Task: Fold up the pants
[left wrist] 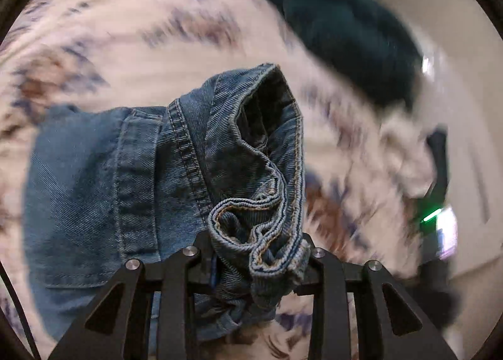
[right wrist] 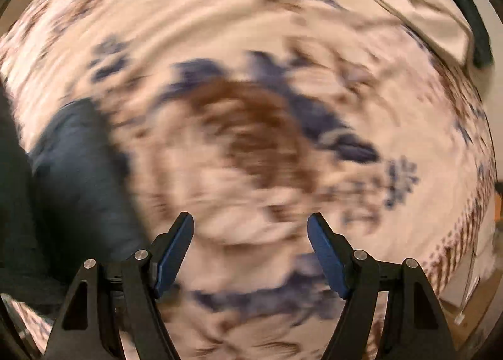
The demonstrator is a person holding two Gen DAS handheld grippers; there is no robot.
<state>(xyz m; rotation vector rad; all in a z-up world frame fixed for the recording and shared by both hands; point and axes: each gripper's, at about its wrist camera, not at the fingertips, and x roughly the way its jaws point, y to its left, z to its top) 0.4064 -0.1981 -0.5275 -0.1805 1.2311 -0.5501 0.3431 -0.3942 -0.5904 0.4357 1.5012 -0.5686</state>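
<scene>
The left gripper [left wrist: 256, 253] is clamping a bunched fold of the blue denim jeans [left wrist: 103, 177], the stitched hem or waistband edge crumpled between its jaws and spilling over them. From that grip the jeans are hanging and spreading to the left and away in the left wrist view, a double-stitched seam running down the middle and a pocket-like panel showing on the left side; an open tube of the fabric is gaping just above the jaws. The denim's left edge is lying against the floral bedsheet [left wrist: 132, 36], a pale cloth with blue and brown flowers that is blurring across the whole far side. At the far right a dark teal garment [left wrist: 345, 42] is resting on the sheet, well apart from the jeans.

The right gripper [right wrist: 250, 250] is pointing down at the sheet with its jaws spread wide and nothing between them; the blue pads [right wrist: 174, 253] are standing clear of the cloth. Below it the sheet is lying bare and open across the middle and right. A dark blue cloth [right wrist: 78, 165] is occupying the left edge of that view, too smeared to name surely.
</scene>
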